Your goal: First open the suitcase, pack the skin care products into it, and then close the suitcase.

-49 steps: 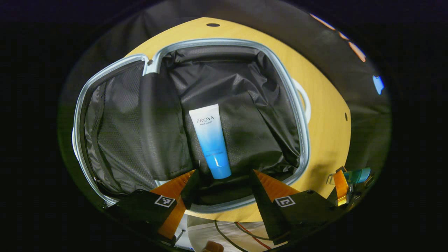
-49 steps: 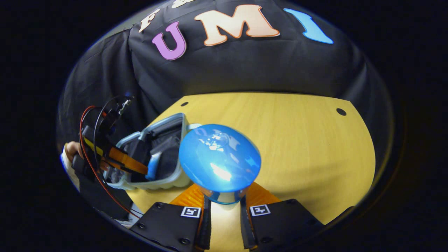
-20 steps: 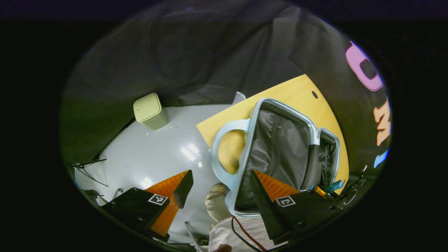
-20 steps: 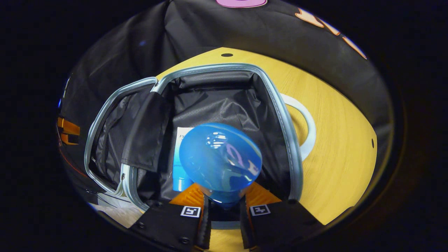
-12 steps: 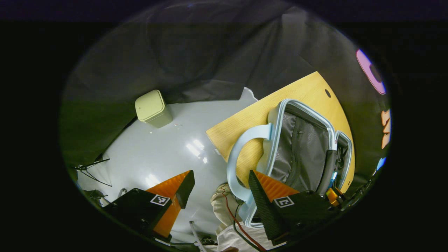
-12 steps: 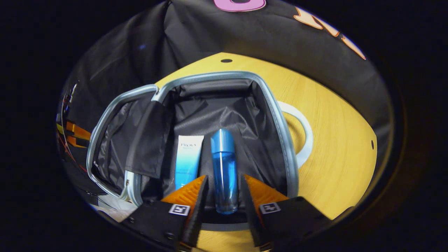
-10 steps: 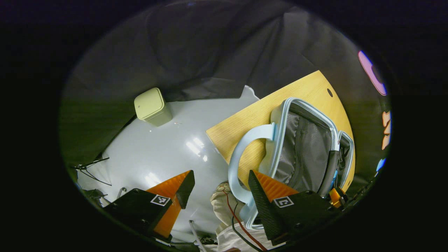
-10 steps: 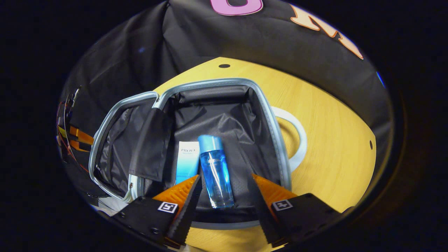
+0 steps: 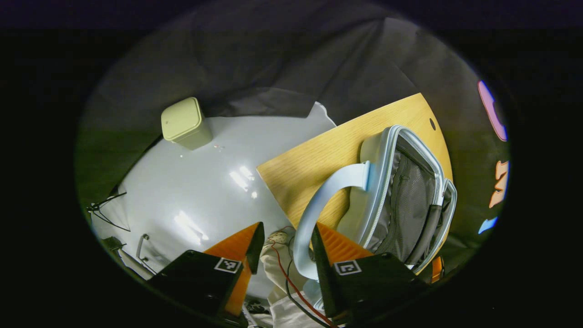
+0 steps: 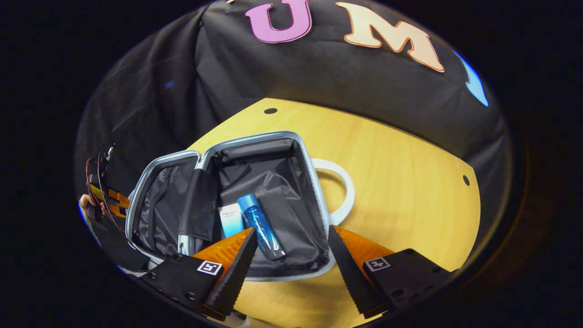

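While my right gripper [image 10: 289, 239] hangs with its jaws spread wide and nothing between them, the open suitcase [image 10: 314, 191] lies just beyond its fingertips on the wooden table [image 10: 410, 205]. Inside the right half, on the dark lining, a blue bottle [image 10: 260, 225] lies on its side touching a white-and-blue tube [image 10: 230, 219]. A pale ring handle [image 10: 348, 187] rests flat on the table at the suitcase's right edge.

From my left gripper [image 9: 283, 237], also parted and holding nothing, I see the other handle [image 9: 319, 200] arching up just ahead of my fingers; I cannot tell if a finger touches it. Past it stands the mesh-lined lid [image 9: 410, 200], raised on edge. Off the table, a shiny grey floor [image 9: 205, 182] carries a small green bin [image 9: 182, 120] near the black cloth wall.
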`<state>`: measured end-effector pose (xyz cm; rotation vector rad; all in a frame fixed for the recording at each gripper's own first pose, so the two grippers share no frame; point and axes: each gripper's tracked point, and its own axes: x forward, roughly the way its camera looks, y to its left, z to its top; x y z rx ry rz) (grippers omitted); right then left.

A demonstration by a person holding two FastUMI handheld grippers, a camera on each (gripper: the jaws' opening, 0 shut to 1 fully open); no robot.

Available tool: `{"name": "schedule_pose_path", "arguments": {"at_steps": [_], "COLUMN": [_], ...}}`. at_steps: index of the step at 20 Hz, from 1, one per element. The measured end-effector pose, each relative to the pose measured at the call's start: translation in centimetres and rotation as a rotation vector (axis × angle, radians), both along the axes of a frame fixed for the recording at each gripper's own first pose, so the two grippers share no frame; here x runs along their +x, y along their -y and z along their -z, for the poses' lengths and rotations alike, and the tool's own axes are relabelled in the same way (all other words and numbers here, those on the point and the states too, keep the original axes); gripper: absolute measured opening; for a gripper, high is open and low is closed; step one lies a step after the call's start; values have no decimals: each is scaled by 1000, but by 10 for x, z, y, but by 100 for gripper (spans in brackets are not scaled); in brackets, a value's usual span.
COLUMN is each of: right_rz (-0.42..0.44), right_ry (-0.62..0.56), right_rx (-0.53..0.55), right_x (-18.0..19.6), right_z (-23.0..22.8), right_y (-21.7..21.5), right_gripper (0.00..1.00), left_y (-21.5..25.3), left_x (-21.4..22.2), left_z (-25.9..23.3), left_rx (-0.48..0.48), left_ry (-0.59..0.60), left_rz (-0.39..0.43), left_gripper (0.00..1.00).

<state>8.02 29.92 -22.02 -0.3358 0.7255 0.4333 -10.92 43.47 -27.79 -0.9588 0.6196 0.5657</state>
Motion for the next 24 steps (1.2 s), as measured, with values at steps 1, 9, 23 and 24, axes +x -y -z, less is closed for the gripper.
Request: {"name": "schedule_pose_path", "arguments": {"at_steps": [1,9,23,24], "right_rz": [14,35,14,15], "right_ry": [7,-8,-35,-36], "right_rx": [-7,25,69,77], "right_x": [1,-18,-29,-28], "right_z": [-1,5,6,4], "right_y": [6,5,9,12], "right_gripper": [97,94,97,97], "left_y": [6,8,45,49], "left_x": [5,8,-5,-8], "left_z": [-2,2,-107,-120], "left_rx": [-15,-6,23,33], "left_ry": [19,15,265,289], "left_rz": [12,20,42,39], "left_gripper": [55,13,3,3]}}
